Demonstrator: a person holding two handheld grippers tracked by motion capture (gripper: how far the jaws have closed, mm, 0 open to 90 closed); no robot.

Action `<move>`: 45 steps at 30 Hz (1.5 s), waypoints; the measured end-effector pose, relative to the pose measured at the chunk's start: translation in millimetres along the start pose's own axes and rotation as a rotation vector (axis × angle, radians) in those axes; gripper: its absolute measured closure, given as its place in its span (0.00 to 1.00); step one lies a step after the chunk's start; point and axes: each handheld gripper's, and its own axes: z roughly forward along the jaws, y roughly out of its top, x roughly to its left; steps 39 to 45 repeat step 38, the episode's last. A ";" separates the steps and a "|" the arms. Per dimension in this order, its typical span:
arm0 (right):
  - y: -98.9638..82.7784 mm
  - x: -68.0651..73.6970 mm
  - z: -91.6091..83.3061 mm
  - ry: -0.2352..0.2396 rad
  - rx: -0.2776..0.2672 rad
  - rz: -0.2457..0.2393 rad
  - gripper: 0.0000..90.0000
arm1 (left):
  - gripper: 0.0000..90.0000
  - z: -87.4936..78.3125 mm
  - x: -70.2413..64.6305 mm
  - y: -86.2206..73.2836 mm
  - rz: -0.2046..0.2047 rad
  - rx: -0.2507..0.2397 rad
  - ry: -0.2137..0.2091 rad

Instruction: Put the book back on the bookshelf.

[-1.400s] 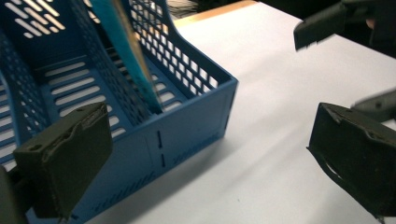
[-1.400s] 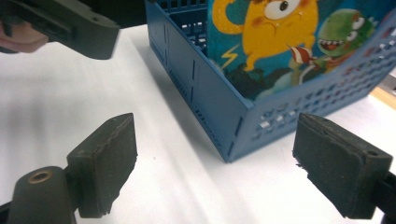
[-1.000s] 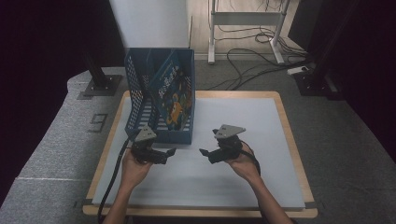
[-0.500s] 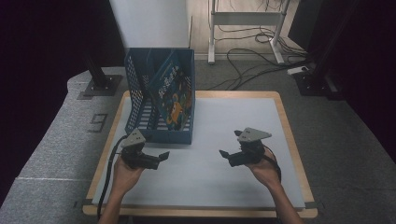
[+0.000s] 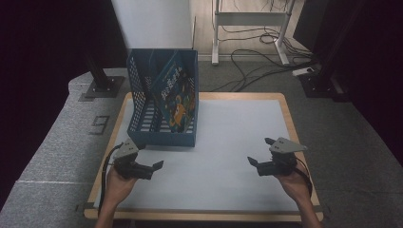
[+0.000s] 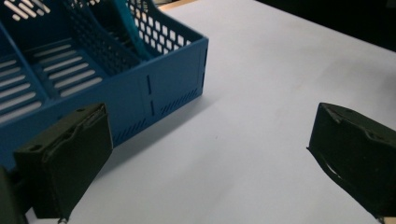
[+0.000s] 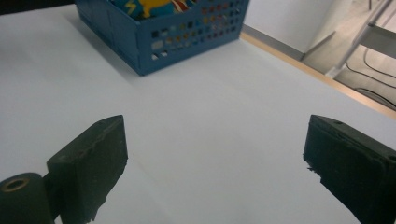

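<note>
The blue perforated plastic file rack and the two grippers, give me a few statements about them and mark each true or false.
1. The blue perforated plastic file rack holds a colourful picture book leaning in it. True.
2. The left gripper is clamped on the rack's front wall. False: its jaws stand wide apart over the bare white table mat, holding nothing.
3. The right gripper is open and empty. True.
4. The rack stands on the right half of the mat. False: it stands at the far left, nearer the left gripper.
5. Both grippers are inside the rack. False: both are near the mat's front edge.
</note>
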 end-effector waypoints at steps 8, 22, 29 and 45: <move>-38.1 -11.6 -8.7 -0.065 0.063 0.040 0.06 | 0.00 3.5 4.0 -20.9 -0.001 0.024 0.017; -93.8 -12.9 4.8 -0.092 0.161 0.138 0.03 | 0.00 29.9 8.5 -66.5 -0.025 0.131 0.060; -105.2 -9.5 19.4 -0.101 0.265 0.128 0.01 | 0.00 44.0 7.5 -73.7 -0.019 0.239 0.068; -106.7 -13.1 20.5 -0.084 0.276 0.165 0.00 | 0.00 52.7 5.8 -72.9 -0.005 0.320 0.060</move>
